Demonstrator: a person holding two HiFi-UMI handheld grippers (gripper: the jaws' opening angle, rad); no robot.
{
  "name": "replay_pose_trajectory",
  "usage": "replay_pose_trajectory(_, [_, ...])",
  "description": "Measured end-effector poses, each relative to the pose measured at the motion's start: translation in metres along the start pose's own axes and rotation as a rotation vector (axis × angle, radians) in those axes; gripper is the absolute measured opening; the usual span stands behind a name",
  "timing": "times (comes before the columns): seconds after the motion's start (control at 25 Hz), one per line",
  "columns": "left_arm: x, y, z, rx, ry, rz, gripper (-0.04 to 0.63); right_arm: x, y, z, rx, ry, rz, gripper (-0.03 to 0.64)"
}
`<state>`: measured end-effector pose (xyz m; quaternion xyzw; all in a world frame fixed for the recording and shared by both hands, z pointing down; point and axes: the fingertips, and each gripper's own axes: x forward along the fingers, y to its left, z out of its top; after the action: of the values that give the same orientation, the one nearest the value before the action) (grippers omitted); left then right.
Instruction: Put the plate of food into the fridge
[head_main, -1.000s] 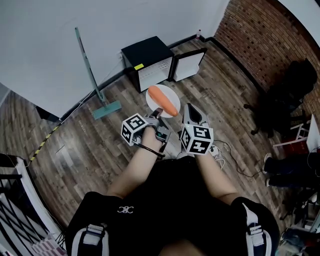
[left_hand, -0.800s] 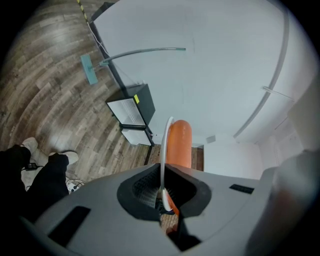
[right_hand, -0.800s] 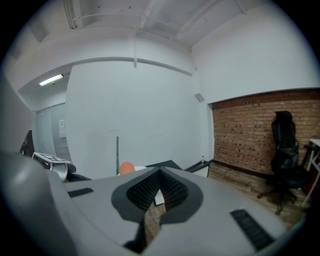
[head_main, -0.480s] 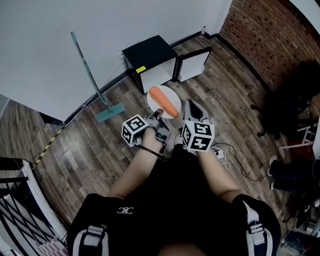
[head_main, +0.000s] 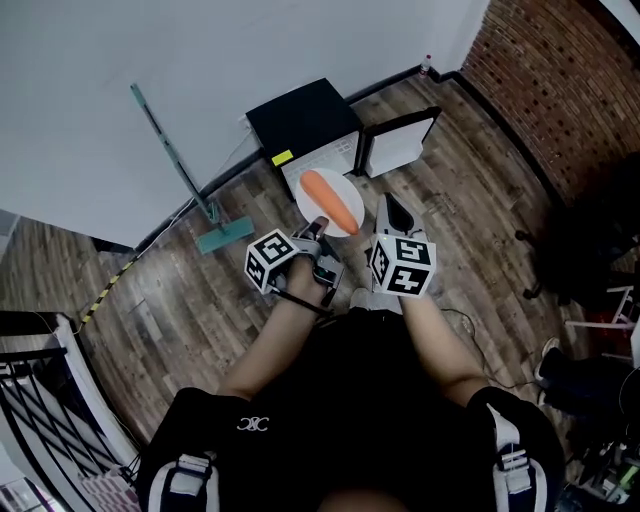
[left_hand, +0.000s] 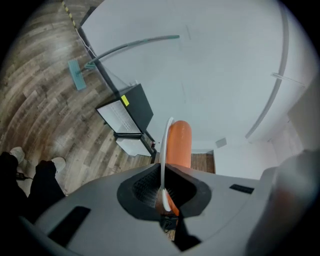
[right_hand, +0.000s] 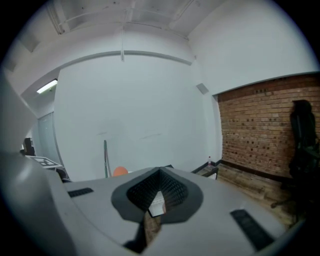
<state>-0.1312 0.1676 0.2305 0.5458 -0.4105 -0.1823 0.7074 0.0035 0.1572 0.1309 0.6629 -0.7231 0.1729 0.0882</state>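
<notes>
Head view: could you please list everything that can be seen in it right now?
plate: one, white, held above the floor in front of the fridge
food: one, orange, long, on the plate
fridge: one, black, against the white wall, door open
mop: one, teal head, left of the fridge
brick wall: one, red-brown, right
chair: one, black, right
striped tape: one, yellow-black, on the wooden floor, left
railing: one, black, lower left
left gripper: jaws shut on the plate's rim
right gripper: jaws together, empty, right of the plate
</notes>
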Motion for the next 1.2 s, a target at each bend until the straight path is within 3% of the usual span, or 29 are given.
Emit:
replay_pose_trajectory(0.2, [0.053,0.000,0.004,-0.019,-0.007,0.058,0.017,0.047,-0.036,0.011,0.011,0.021,0.022,0.007])
replay_pose_trajectory(0.44, [0.098,-0.012,-0.002,-0.024,-0.033,0.058,0.018,0.090,-0.071,0.021,0.058,0.053,0.039,0.007])
replay_pose_trajectory(0.8, [0.140,-0.018,0.028,-0.026,0.002,0.078,0.020,0.151,-0.084,0.034,0.079,0.090,0.022,0.008])
replay_pose_trajectory(1.2, [0.195,-0.037,0.092,0.070,0.175,0.091,0.020,0.217,-0.065,0.065,0.080,0.070,-0.107,0.008])
